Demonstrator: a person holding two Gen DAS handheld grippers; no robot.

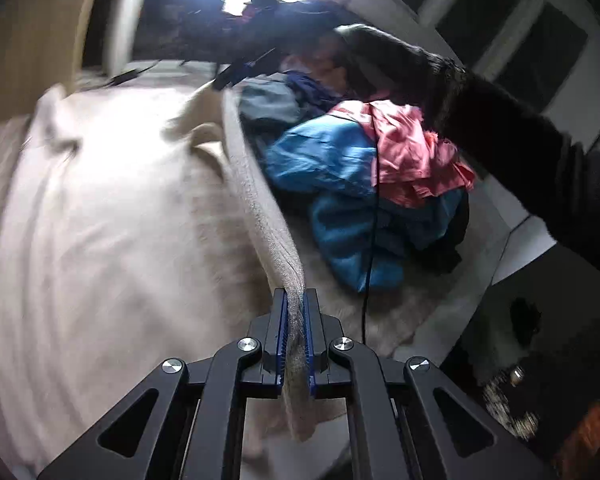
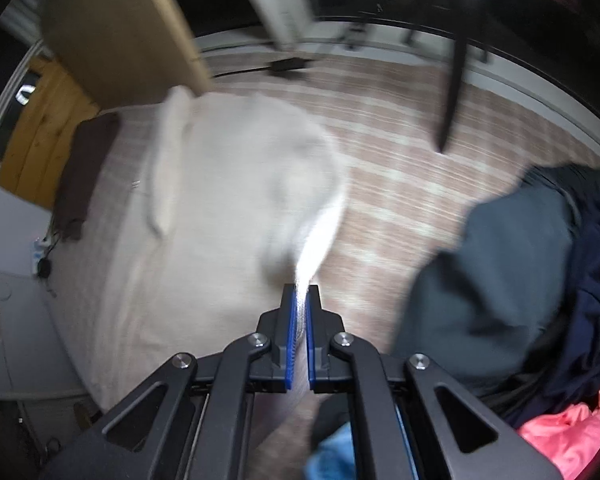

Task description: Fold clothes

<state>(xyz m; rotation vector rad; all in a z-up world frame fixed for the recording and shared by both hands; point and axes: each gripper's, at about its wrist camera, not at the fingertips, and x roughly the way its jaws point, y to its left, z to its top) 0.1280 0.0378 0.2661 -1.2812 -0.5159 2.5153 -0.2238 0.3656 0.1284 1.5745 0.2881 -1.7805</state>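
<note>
1. Both grippers clamp one cream garment (image 1: pixel 112 208): we pinch its ribbed edge in the left gripper (image 1: pixel 295 300) and the right gripper (image 2: pixel 300 294).
2. We see it draped over the striped bed cover (image 2: pixel 440 168).
3. We note a clothes pile (image 1: pixel 360 184) just beside it.

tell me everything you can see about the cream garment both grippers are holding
The cream garment looks like a soft knit with a ribbed hem. The left gripper and right gripper are each shut on that edge, lifting it, while the body drapes blurred over the striped bed cover, beside a pile of blue and pink clothes.
</note>
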